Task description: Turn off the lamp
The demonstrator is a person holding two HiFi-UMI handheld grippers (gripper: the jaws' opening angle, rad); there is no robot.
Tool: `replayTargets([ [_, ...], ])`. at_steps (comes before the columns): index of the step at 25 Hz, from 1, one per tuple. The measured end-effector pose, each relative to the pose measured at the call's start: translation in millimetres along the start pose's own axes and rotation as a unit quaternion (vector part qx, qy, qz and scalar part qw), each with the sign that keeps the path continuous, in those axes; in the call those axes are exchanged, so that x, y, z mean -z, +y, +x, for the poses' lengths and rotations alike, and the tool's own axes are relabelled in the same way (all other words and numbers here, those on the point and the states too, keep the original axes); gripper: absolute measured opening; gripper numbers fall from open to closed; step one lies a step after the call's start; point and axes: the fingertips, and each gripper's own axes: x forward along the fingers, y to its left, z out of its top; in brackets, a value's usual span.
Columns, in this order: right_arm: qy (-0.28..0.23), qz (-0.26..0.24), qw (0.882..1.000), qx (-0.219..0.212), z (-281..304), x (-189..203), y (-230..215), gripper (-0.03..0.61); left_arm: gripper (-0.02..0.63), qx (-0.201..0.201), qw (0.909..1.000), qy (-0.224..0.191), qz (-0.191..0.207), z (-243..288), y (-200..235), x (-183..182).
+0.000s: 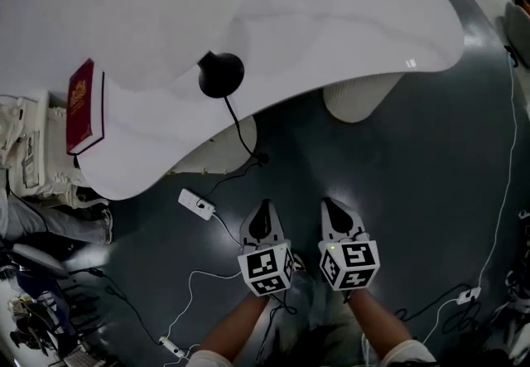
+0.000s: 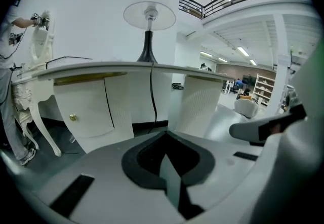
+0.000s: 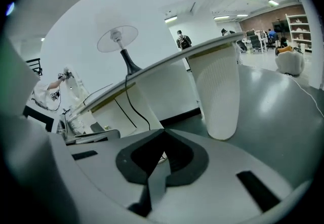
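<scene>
Looking steeply down on a curved white bench (image 1: 348, 17), with the lamp (image 1: 221, 74) standing near its front edge. Seen from above only as a round black base, the shade reduced to a faint pale ring and hard to make out. Shown upright in both gripper views, shade and bulb seen from below, foot partly cut off by the bench edge; lit or unlit not to be told.

Dropping from the base over the bench edge: a black cord (image 1: 238, 132), reaching a small white switch box (image 1: 197, 205) on the dark floor (image 1: 431, 191). Switch position too small to read; onward run of the cord hidden behind the left gripper (image 1: 264, 210).

Held side by side with the right gripper (image 1: 333, 208) above the floor, short of the bench and apart from the switch box; forearms cut off by the lower frame edge.

Closed tight in both cases, the left fingers (image 2: 169, 177) and the right fingers (image 3: 154, 182) meeting tip to tip with nothing gripped between them.

Lying at the left end of the bench: a red book (image 1: 80, 104), cover print illegible. Standing beyond it: a person (image 2: 10, 117), mostly cropped by the picture rim.
</scene>
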Motion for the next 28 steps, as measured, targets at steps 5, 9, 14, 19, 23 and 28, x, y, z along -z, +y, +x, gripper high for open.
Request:
replayTargets([
  [5, -0.021, 0.009, 1.000, 0.003, -37.3, -42.9, 23.6, -0.002, 0.008, 0.010, 0.9997, -0.021, -0.011, -50.8, -10.2, -50.7],
  [9, -0.034, 0.013, 0.999, 0.004, -65.7, -75.0, 43.4, -0.002, 0.008, 0.021, 0.9992, -0.034, -0.007, -87.5, -18.2, -87.4],
  [14, -0.039, -0.011, 0.999, -0.010, -104.1, -103.5, 80.0, -0.002, 0.009, 0.017, 0.9986, -0.050, -0.010, -136.8, -14.2, -124.8],
  [19, -0.053, -0.039, 0.997, -0.028, -130.1, -134.7, 114.7, -0.002, 0.009, 0.008, 0.9971, -0.072, -0.022, -172.2, 0.3, -155.1],
  [23, -0.072, -0.061, 0.995, -0.041, -144.7, -159.8, 138.0, -0.002, 0.009, 0.000, 0.9945, -0.096, -0.040, -191.9, 9.4, -181.9],
  [28, -0.086, -0.087, 0.991, -0.054, -156.9, -188.2, 153.0, -0.002, 0.009, -0.017, 0.9885, -0.128, -0.079, -210.8, 19.7, -213.5],
])
